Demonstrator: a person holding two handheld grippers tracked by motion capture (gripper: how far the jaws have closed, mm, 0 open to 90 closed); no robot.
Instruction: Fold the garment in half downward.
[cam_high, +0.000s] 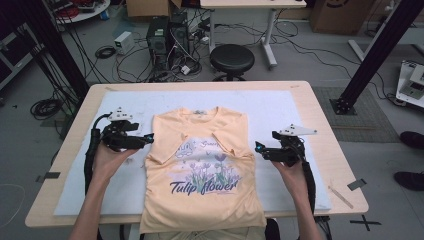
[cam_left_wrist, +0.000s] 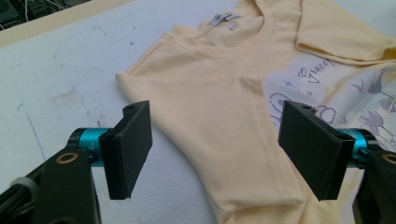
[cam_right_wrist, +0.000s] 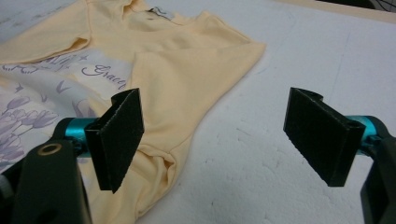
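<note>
A pale orange T-shirt (cam_high: 200, 170) with a purple tulip print lies front up on the white mat, both short sleeves folded inward over the chest. Its hem hangs over the near table edge. My left gripper (cam_high: 149, 138) hovers at the shirt's left side, open, its jaws spanning the folded left sleeve (cam_left_wrist: 233, 130) from above. At the shirt's right side my right gripper (cam_high: 258, 147) is open too, one jaw over the folded right sleeve (cam_right_wrist: 173, 93), the other over bare mat. Neither holds cloth.
The white mat (cam_high: 280, 107) covers most of the wooden table (cam_high: 325, 130). A black stool (cam_high: 231, 59), computer towers (cam_high: 167, 35) and cables stand on the floor beyond the far edge. A small stick (cam_high: 340, 195) lies near the table's right front corner.
</note>
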